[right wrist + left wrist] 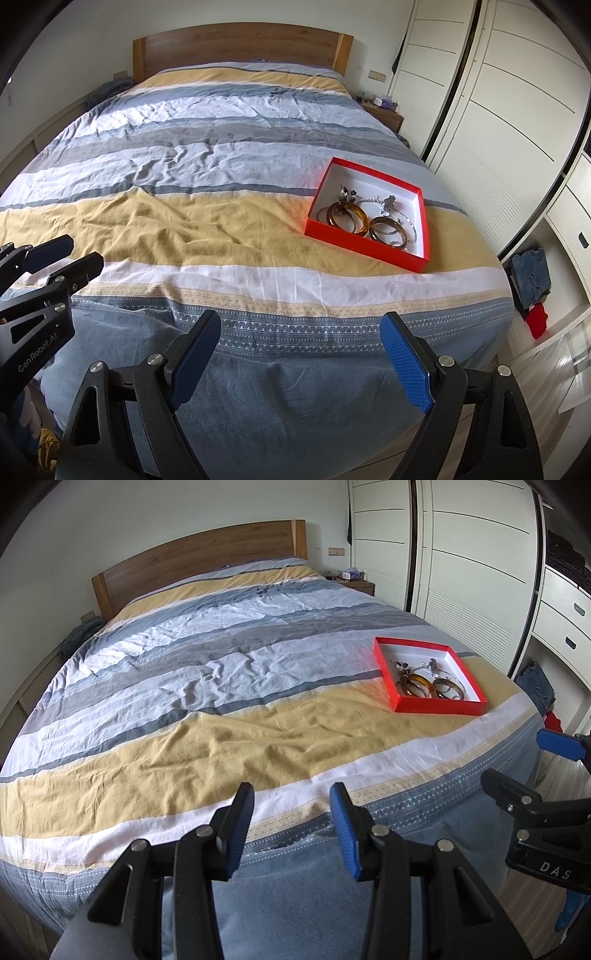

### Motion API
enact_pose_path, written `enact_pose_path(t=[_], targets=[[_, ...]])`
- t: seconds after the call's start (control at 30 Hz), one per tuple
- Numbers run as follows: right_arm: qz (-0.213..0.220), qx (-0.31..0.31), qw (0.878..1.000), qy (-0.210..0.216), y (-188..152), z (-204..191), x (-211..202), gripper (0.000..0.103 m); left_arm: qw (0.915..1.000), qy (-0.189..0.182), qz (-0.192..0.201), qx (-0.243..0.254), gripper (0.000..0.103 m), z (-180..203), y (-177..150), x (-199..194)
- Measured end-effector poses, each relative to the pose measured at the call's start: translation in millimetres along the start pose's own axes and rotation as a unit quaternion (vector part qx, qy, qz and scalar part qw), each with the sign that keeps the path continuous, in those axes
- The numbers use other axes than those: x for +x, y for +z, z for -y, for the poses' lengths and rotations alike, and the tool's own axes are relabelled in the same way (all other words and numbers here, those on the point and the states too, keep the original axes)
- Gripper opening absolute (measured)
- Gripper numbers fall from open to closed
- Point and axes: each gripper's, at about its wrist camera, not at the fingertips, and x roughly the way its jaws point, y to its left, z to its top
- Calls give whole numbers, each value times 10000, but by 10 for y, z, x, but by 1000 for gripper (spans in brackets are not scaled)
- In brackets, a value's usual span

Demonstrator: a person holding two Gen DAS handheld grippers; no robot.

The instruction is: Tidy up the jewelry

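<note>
On the bed point(221, 229), one red box point(369, 251) holds two amber bangles point(347, 218); both claws, left point(291, 794) and right point(301, 321), gape empty.

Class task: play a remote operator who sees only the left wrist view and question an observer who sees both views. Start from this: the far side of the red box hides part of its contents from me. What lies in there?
Observer: In the right wrist view the red box holds two brown bangles, side by side, with a silvery chain behind them.
Operator: My right gripper is cut off at the frame edge. Is it open?
Observer: Yes, the right gripper stands wide open and empty, over the blanket at the bed's foot.
Operator: Anything right of the bed, lower down?
Observer: Folded blue denim sits above a red item in an open shelf.
</note>
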Motion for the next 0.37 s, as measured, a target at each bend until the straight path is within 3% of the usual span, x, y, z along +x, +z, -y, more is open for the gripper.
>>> enact_pose_path(t=[0.37], targets=[[-79, -23, 10000, 8, 5, -42, 58, 87, 10000, -47, -50, -23, 41, -3, 8, 34]])
